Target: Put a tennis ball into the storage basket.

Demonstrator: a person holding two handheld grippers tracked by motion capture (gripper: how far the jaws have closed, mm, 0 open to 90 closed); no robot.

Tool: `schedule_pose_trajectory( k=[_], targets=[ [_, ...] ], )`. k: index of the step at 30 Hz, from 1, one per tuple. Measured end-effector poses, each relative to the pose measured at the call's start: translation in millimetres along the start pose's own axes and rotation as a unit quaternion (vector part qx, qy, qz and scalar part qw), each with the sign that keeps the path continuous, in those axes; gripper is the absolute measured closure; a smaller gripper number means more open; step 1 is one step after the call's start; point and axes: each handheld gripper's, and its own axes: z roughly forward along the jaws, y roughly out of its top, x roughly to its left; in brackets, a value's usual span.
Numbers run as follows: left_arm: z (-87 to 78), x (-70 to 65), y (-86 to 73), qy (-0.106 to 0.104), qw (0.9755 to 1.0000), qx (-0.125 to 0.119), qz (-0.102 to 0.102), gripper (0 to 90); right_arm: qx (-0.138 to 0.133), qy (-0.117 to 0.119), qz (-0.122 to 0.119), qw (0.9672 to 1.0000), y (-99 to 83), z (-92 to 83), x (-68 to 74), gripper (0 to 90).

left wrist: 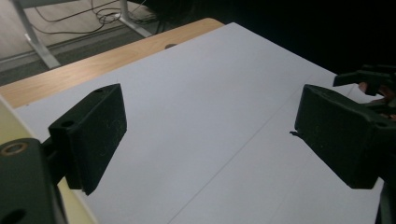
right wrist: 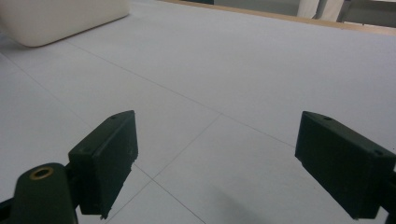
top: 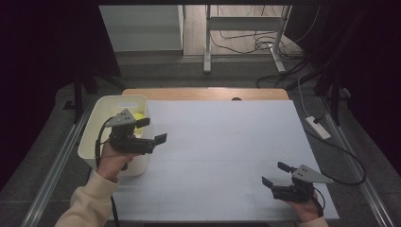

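Claws first: the left claw is spread wide with nothing between its two black jaws. It hangs over the right edge of a cream bin that sits at the left side of the worktop. Inside the bin lies a yellow ball, just behind the claw and partly hidden by it. The ball is not touching the jaws. The jaws point away from the bin, out across the white worktop. In the left gripper view the bin's pale rim shows at the left edge, beside the near jaw.

The right claw is spread wide too and holds nothing. It is low over the near right corner of the worktop, well apart from the bin and the ball. In the right gripper view the bin sits far off at the top left
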Motion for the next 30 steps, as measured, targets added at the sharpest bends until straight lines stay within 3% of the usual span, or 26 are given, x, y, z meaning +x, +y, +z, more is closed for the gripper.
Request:
schedule_pose_trajectory(
  k=[6, 18, 30],
  targets=[
    [2.8, -15.7, -10.2, -0.024, 0.9996, -0.011, 0.010, 11.2, 0.001, 0.000, -0.003, 1.0000, 0.2, -0.5, 0.1, 13.2],
    [13.4, -42.2, -36.9, -0.053, 0.9979, -0.018, 0.031, 11.3, 0.001, -0.001, -0.002, 1.0000, 0.1, -1.1, 0.4, 13.2],
    [22.7, -57.2, -74.1, -0.057, 0.9975, 0.002, 0.042, 11.0, 0.000, -0.001, -0.003, 1.0000, 0.2, -1.0, 1.2, 13.2]
  ],
)
